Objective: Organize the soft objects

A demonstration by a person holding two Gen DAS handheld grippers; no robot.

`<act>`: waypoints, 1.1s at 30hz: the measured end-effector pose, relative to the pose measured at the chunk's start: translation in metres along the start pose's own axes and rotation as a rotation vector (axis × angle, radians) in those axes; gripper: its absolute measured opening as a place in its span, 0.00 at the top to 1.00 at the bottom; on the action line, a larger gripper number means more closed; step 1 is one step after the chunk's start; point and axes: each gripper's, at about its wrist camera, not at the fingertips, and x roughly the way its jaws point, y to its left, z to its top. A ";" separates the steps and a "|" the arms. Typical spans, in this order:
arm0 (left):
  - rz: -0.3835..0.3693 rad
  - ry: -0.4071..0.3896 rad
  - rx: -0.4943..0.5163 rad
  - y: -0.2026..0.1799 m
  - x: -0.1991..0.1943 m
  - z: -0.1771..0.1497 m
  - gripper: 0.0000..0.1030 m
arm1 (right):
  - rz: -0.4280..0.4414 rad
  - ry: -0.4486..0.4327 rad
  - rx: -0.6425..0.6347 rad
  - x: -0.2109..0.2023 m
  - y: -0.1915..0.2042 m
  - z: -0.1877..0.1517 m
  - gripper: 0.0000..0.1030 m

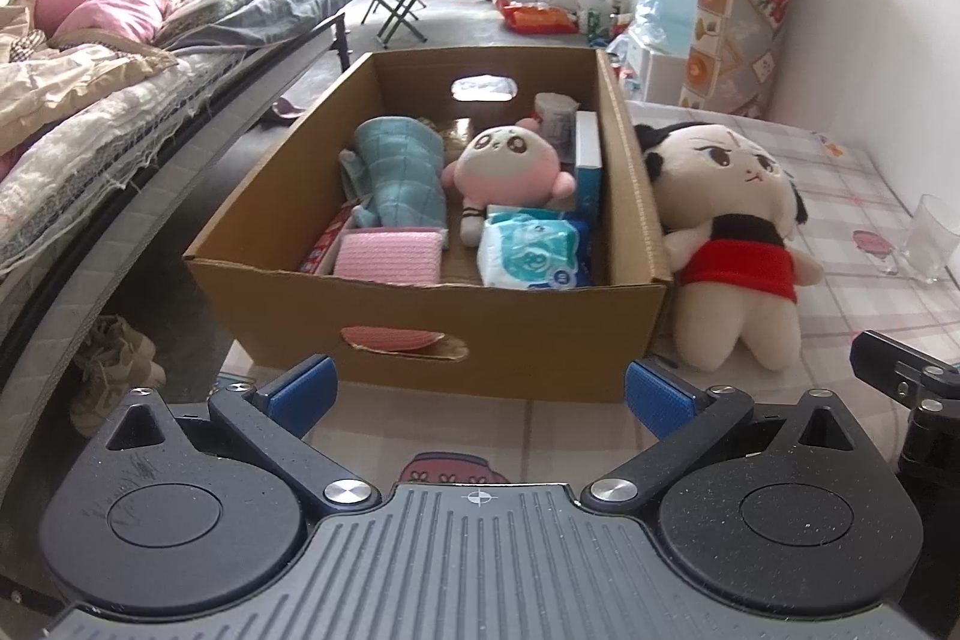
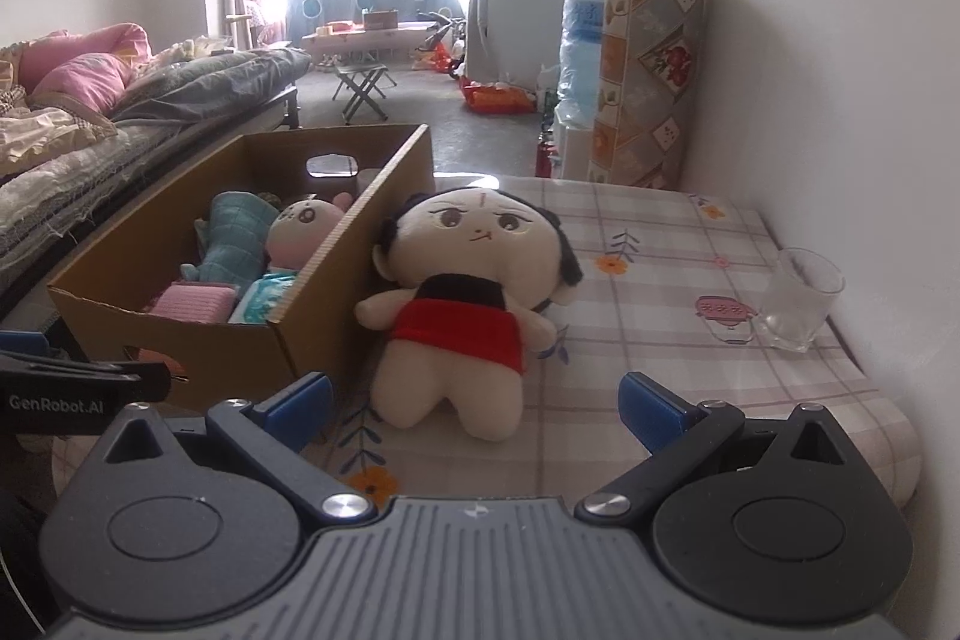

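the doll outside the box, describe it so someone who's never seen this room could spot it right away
Find the open cardboard box on the checked tablecloth. Leaning against its outer right wall is the big plush doll. Unlike the small pink plush inside the box, it is cream-coloured with black hair and a red and black outfit.

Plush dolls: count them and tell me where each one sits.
2. The pink plush doll lies inside the cardboard box; the red-dressed plush doll leans against the box's outer right wall, on the checked cloth. More may be buried beneath the box's contents.
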 end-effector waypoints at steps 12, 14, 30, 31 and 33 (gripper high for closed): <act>0.036 0.006 -0.020 0.015 0.004 -0.001 0.00 | 0.019 0.008 -0.050 0.007 0.027 0.002 0.00; 0.038 0.004 -0.019 0.016 0.004 -0.001 0.00 | 0.021 0.009 -0.046 0.007 0.028 0.002 0.00; 0.048 0.008 -0.009 0.017 0.005 -0.001 0.00 | 0.036 0.014 -0.041 0.012 0.031 0.003 0.00; 0.047 0.008 -0.008 0.017 0.005 -0.001 0.00 | 0.036 0.015 -0.040 0.012 0.031 0.003 0.00; 0.047 0.007 -0.006 0.017 0.005 -0.001 0.00 | 0.035 0.014 -0.039 0.012 0.030 0.003 0.00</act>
